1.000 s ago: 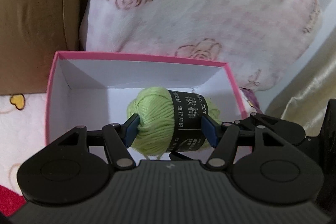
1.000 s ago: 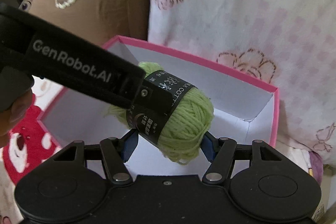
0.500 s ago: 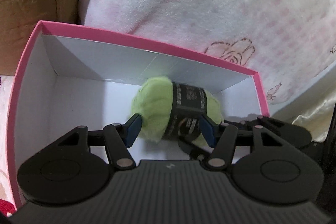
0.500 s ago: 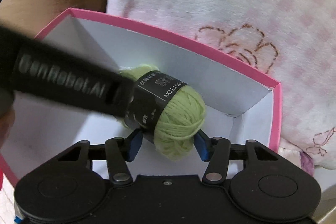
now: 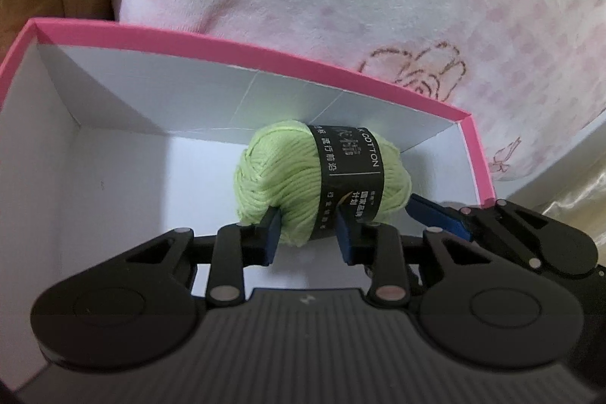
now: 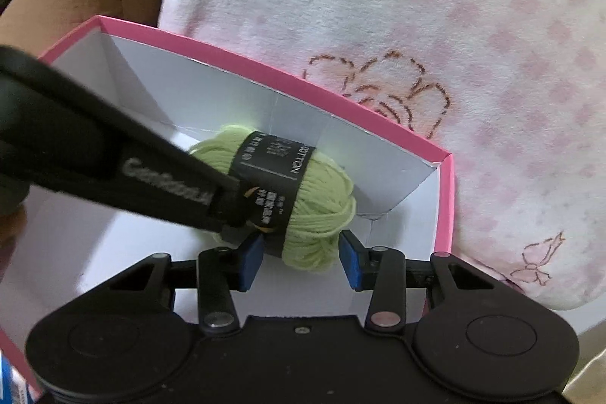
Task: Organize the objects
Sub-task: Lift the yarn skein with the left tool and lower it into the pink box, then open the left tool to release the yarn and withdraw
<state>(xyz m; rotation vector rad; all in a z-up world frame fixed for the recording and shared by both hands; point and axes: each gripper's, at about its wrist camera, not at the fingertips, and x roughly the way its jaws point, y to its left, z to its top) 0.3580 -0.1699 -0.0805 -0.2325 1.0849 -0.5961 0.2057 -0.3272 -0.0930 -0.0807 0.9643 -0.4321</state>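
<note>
Green yarn ball [image 5: 322, 182] sitting inside pink box [image 5: 242, 50], near far right corner. Left gripper [image 5: 308, 237] jaws pinching its near end. Right gripper [image 6: 299, 260] jaws spread, yarn between, not squeezing.

Readable text stood on the yarn's black band and on one gripper arm.

The black label [image 5: 350, 178] around the green yarn ball [image 5: 280, 177] read "COTTON" in white capitals, with a cut-off "K" before it, plus rows of small Chinese characters too fine to make out. In the right wrist view only "OTTON" showed on it. The left gripper [image 6: 242, 207], crossing that view, bore blurred white lettering that seemed to begin "Gen"; the rest was unreadable.
</note>
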